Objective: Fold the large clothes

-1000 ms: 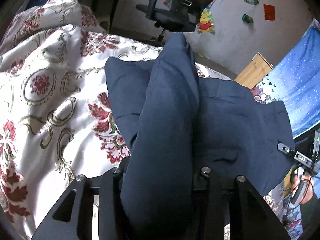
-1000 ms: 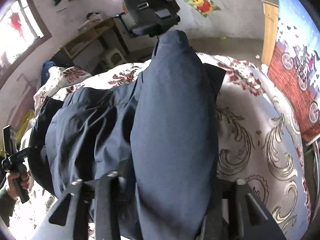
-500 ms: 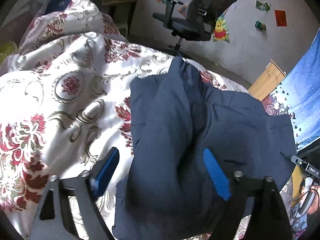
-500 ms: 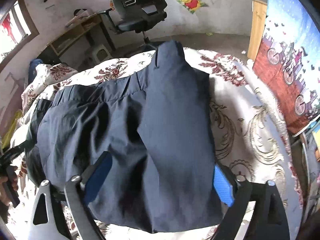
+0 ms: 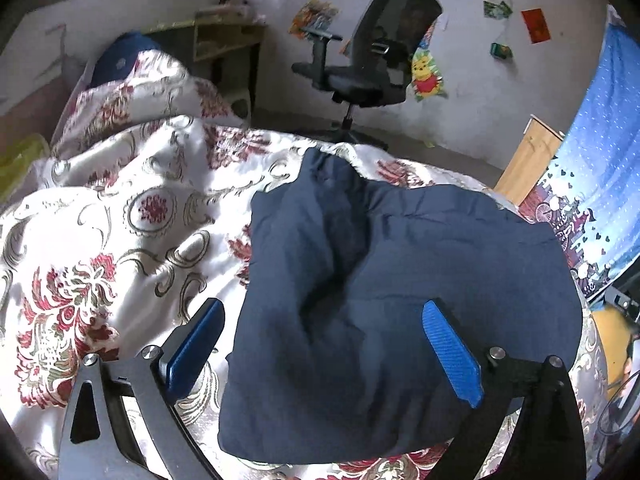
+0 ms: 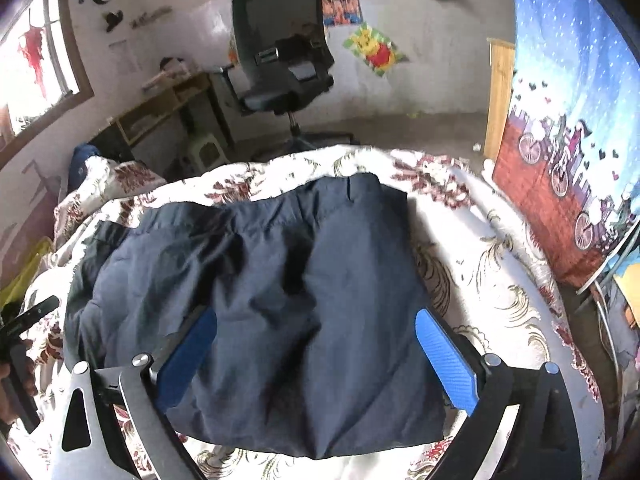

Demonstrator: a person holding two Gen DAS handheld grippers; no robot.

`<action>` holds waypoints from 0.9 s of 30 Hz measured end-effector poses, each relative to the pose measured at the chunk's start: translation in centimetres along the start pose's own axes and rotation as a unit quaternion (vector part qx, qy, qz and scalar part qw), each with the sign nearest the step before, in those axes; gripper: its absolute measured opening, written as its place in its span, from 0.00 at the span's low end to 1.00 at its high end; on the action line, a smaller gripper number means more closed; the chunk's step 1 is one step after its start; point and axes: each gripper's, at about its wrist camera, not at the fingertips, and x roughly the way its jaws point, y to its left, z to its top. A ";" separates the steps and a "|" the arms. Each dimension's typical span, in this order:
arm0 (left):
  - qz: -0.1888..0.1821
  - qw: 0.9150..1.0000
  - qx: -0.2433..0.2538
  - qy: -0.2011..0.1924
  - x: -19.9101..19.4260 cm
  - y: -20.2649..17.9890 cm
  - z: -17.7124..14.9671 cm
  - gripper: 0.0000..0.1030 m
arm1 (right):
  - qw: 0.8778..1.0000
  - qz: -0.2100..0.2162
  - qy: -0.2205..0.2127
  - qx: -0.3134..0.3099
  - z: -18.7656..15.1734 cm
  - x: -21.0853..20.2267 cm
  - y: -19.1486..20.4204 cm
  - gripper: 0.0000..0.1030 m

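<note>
The dark blue garment (image 5: 400,300) lies folded over itself on a bed covered with a white quilt (image 5: 120,220) patterned in red flowers. Its near edge sits just in front of both grippers. The left gripper (image 5: 324,344) hangs above it with jaws spreading wide, blue pads clear of the cloth. The right gripper (image 6: 316,352) does likewise, jaws opening, nothing pressed between them. Beyond the bed stands a black office chair (image 5: 372,64) against a white wall.
</note>
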 end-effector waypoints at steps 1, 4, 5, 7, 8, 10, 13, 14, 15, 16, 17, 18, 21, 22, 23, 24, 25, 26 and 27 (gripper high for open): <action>-0.001 1.000 0.004 -0.003 -0.3 -0.4 0.0 0.95 | 1.000 0.002 -0.009 -0.002 -0.1 -0.4 0.3 0.99; -0.005 1.000 0.016 -0.013 -1.2 -1.3 0.0 0.95 | 0.999 0.006 -0.029 -0.012 -0.7 -1.7 1.3 0.99; -0.005 1.000 0.022 -0.019 -1.6 -1.8 0.0 0.95 | 0.999 0.007 -0.037 -0.020 -1.0 -2.3 1.7 1.00; -0.002 0.999 0.037 -0.032 -2.4 -2.6 -0.3 0.95 | 0.998 0.010 -0.048 -0.035 -1.3 -3.2 2.5 1.00; -0.001 0.998 0.041 -0.037 -2.8 -3.0 -0.5 0.95 | 0.998 0.010 -0.052 -0.041 -1.5 -3.6 2.8 1.00; 0.004 0.998 0.050 -0.046 -3.7 -3.8 -1.1 0.95 | 0.997 0.011 -0.060 -0.055 -2.0 -4.6 3.6 1.00; -0.001 0.997 0.055 -0.054 -4.9 -4.8 -1.8 0.95 | 0.995 0.014 -0.066 -0.070 -2.8 -6.2 4.7 1.00; -0.008 0.997 0.059 -0.057 -5.5 -5.3 -2.1 0.95 | 0.995 0.015 -0.067 -0.073 -3.1 -6.7 5.0 1.00; -0.012 0.996 0.062 -0.061 -6.1 -5.7 -2.3 0.95 | 0.995 0.015 -0.068 -0.074 -3.2 -6.9 5.1 1.00; -0.014 0.996 0.065 -0.065 -6.7 -6.2 -2.4 0.95 | 0.995 0.017 -0.069 -0.075 -3.5 -7.5 5.4 1.00; -0.017 0.995 0.069 -0.067 -7.1 -6.5 -2.5 0.95 | 0.994 0.019 -0.070 -0.076 -3.7 -8.0 5.7 1.00; -0.021 0.995 0.074 -0.070 -7.8 -6.9 -2.7 0.95 | 0.994 0.021 -0.071 -0.077 -4.0 -8.5 5.8 1.00; -0.027 0.993 0.082 -0.084 -10.0 -7.8 -3.2 0.95 | 0.993 0.023 -0.081 -0.082 -4.5 -10.3 6.4 1.00; -0.029 0.992 0.084 -0.086 -10.5 -8.0 -3.4 0.95 | 0.993 0.024 -0.085 -0.083 -4.7 -11.0 6.7 1.00; -0.031 0.992 0.089 -0.088 -11.3 -8.2 -3.6 0.95 | 0.992 0.024 -0.089 -0.083 -5.0 -11.8 7.0 1.00; -0.032 0.991 0.090 -0.092 -11.9 -8.4 -3.9 0.95 | 0.992 0.024 -0.092 -0.082 -5.2 -12.4 7.1 1.00; -0.034 0.990 0.092 -0.097 -12.6 -8.4 -4.2 0.95 | 0.992 0.025 -0.097 -0.078 -5.5 -13.2 7.3 1.00; -0.034 0.990 0.094 -0.102 -13.5 -8.6 -4.6 0.95 | 0.992 0.026 -0.097 -0.075 -5.8 -13.7 7.3 1.00; -0.032 0.989 0.097 -0.107 -14.3 -8.8 -5.1 0.95 | 0.993 0.026 -0.096 -0.070 -6.1 -14.3 7.5 1.00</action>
